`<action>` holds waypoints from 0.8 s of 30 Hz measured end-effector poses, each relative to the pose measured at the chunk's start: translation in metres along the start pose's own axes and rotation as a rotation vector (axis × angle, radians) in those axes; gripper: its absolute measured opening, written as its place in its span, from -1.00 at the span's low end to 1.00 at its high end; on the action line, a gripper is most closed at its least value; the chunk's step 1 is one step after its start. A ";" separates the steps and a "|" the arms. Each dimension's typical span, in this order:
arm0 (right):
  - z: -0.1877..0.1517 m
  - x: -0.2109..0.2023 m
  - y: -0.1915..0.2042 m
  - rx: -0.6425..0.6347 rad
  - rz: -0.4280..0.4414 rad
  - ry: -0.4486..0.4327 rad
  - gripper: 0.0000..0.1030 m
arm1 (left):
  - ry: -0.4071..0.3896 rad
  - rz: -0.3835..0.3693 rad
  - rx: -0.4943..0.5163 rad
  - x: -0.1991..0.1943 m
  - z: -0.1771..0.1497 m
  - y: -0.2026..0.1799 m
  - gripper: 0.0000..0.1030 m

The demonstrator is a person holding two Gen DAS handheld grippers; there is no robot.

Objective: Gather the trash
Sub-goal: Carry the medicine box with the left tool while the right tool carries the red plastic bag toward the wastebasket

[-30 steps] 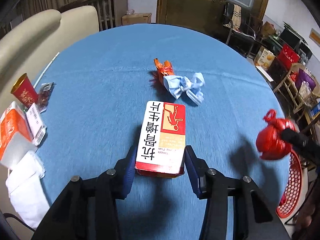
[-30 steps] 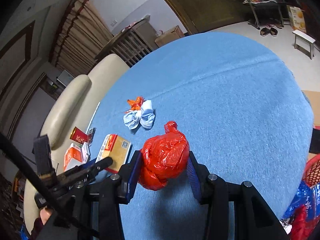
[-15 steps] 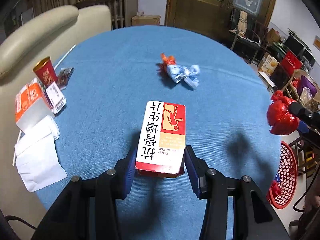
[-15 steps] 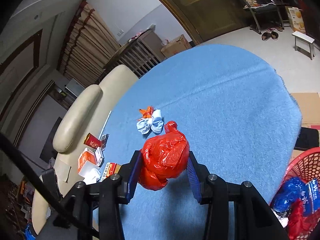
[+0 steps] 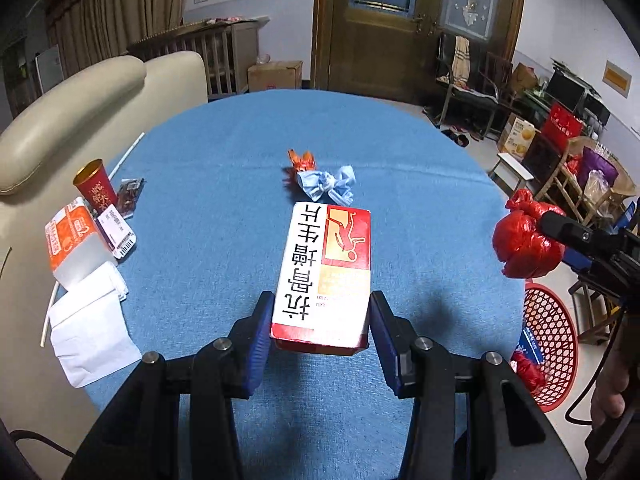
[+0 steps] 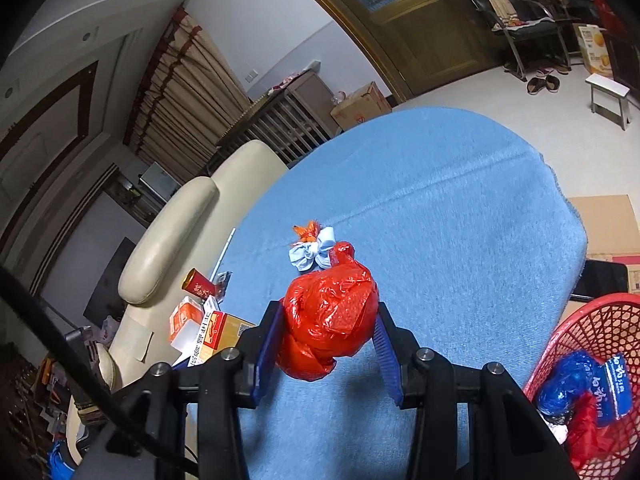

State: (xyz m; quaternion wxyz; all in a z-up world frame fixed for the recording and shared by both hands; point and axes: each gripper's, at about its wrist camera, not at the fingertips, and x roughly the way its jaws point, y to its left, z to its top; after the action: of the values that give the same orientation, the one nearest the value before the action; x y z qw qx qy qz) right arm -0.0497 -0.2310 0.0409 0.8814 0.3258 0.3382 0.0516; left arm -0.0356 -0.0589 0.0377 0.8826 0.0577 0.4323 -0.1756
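Left wrist view: the left tool (image 5: 320, 334) is clamped on the near end of a flat red-and-white carton (image 5: 326, 270), a stiff, glossy cardboard box that juts forward, off the blue cloth-covered tabletop (image 5: 240, 152). Only the tail of the carton is pinched, so a jolt could let the long free end sag or twist out.

At the right edge, the right tool (image 6: 327, 344) squeezes a knotted red plastic bag (image 6: 328, 320), crinkly, rounded and soft; such slick film could slide from the pads. The red mesh basket (image 6: 600, 324) stands on the floor beside the tabletop, already holding blue and red wrappers. Its opening looks modest, so either piece could catch the rim and fall outside.

More litter remains on the cloth: a pale blue rag bundle (image 5: 326, 184) touching an orange wrapper (image 5: 302, 160), a red paper cup (image 5: 96, 188), an orange-and-white pack (image 5: 74, 240) and white tissue (image 5: 90, 332).
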 end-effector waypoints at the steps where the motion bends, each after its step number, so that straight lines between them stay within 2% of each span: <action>1: 0.000 0.000 0.001 -0.001 0.001 0.000 -0.08 | -0.005 0.003 0.000 -0.002 0.000 0.001 -0.05; 11: -0.005 -0.001 0.013 -0.032 0.019 0.010 -0.08 | -0.047 0.021 0.001 -0.024 -0.005 0.008 -0.05; 24: -0.010 0.003 0.018 -0.048 0.024 0.022 -0.08 | -0.032 0.019 -0.013 -0.023 -0.012 0.012 -0.05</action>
State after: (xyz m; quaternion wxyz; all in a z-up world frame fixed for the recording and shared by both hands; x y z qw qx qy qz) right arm -0.0511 -0.2106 0.0448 0.8844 0.3081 0.3427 0.0739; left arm -0.0533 -0.0389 0.0474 0.8913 0.0532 0.4187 -0.1654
